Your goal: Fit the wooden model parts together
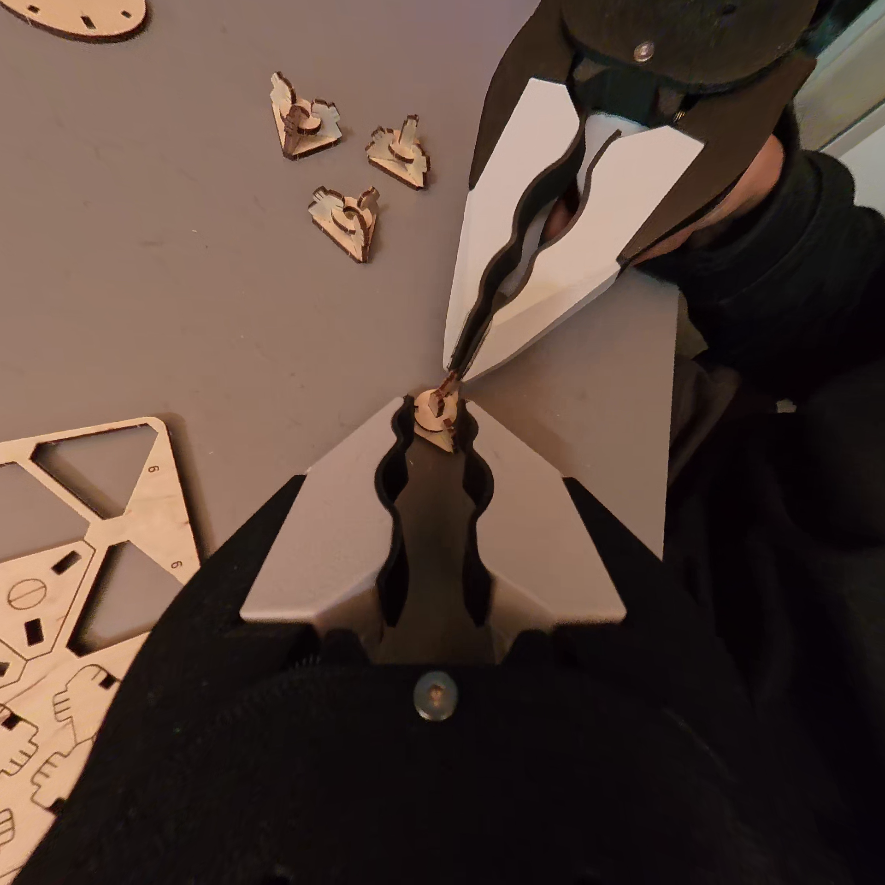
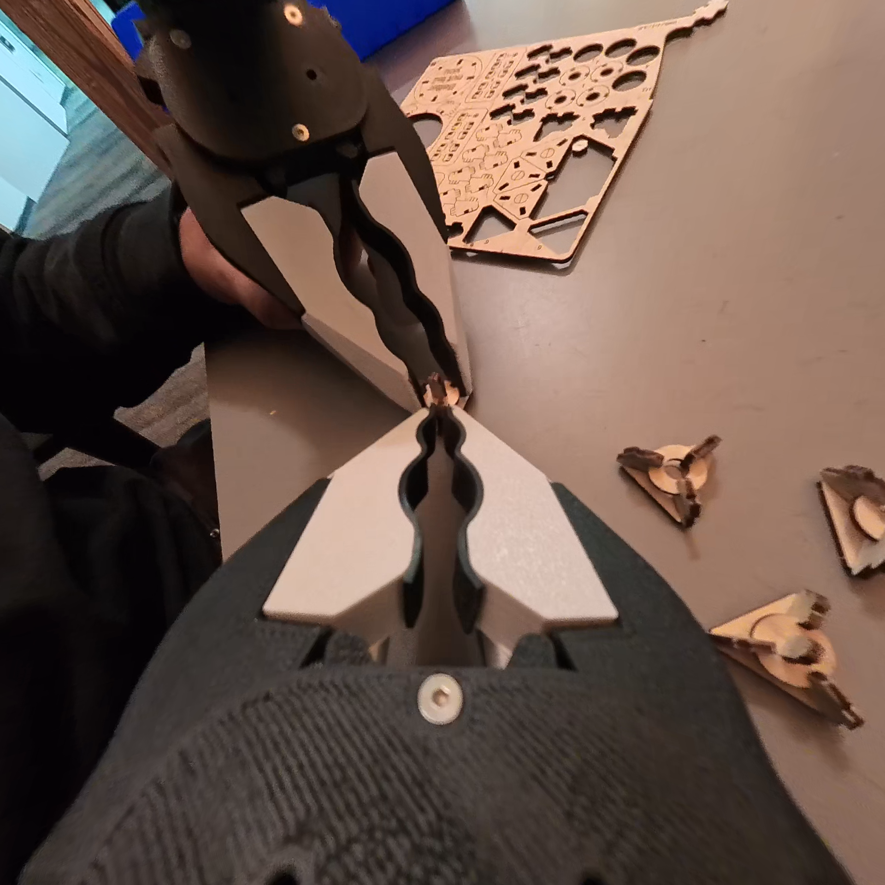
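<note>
Wooden sheet (image 1: 86, 550) cut off by the edge, wooden assembly (image 1: 433, 421) mostly hidden

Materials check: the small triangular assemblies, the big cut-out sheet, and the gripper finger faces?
Small triangular assemblies: thin pale plywood, unfinished, with dark scorched edges that suggest laser cutting. Big cut-out sheet: apparently the same plywood, with matching burnt outlines. Gripper finger faces: matte light grey, probably plastic; the wavy inner pads look like black rubber or foam.

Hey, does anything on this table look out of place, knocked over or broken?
Nothing stands out. Three small wooden assemblies lie loose on the grey table, each at its own angle, apparently intact. The cut-out plywood sheet lies flat. Both grippers meet at a fourth wooden piece.
</note>
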A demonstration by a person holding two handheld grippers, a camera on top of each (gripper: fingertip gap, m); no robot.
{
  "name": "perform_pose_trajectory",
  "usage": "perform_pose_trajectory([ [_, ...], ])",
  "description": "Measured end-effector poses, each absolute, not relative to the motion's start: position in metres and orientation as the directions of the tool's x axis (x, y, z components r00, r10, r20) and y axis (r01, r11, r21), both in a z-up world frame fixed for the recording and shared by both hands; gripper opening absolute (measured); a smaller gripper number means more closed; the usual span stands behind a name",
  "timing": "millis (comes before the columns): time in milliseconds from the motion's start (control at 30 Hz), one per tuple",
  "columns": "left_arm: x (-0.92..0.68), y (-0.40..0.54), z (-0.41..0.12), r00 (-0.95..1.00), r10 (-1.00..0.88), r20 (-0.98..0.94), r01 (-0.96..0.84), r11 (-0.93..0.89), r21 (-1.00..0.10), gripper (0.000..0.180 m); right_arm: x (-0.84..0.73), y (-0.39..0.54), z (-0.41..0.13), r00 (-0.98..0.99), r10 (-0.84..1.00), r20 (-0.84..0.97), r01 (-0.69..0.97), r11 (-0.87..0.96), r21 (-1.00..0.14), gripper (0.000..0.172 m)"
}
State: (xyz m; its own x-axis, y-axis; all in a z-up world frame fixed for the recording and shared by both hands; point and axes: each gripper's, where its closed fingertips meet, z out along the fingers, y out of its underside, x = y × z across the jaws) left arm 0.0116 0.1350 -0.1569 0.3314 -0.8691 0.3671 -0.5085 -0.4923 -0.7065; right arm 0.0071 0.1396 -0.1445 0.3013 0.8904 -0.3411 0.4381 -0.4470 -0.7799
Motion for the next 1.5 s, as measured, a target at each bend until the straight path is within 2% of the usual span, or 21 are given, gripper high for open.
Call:
perform_pose_trajectory([
  [300,0.011,0.135,-0.154,0.323,-0.849,0.419,-0.478,-0.528,-0.702,0.019,0.007,0.142,-0.141,0.307,0.876,-0.372,0.402,-0.474,-0.783,0.001],
  [567,0.009,0.136,-0.137,0.228,-0.752,0.618,-0.341,-0.656,-0.673,0.018,0.006,0.145,-0.123,0.270,0.846,-0.459,0.279,-0.525,-0.804,0.000],
  [867,0.008,0.138,-0.136,0.222,-0.714,0.664,-0.312,-0.697,-0.646,0.017,0.004,0.148,-0.121,0.281,0.822,-0.495,0.242,-0.560,-0.792,0.001],
  [1233,0.010,0.134,-0.150,0.284,-0.733,0.618,-0.390,-0.677,-0.624,0.017,0.007,0.143,-0.138,0.291,0.730,-0.619,0.279,-0.683,-0.675,0.001],
  [1500,0.010,0.131,-0.152,0.297,-0.777,0.555,-0.422,-0.628,-0.654,0.016,0.008,0.136,-0.141,0.263,0.757,-0.599,0.342,-0.653,-0.676,0.001],
])
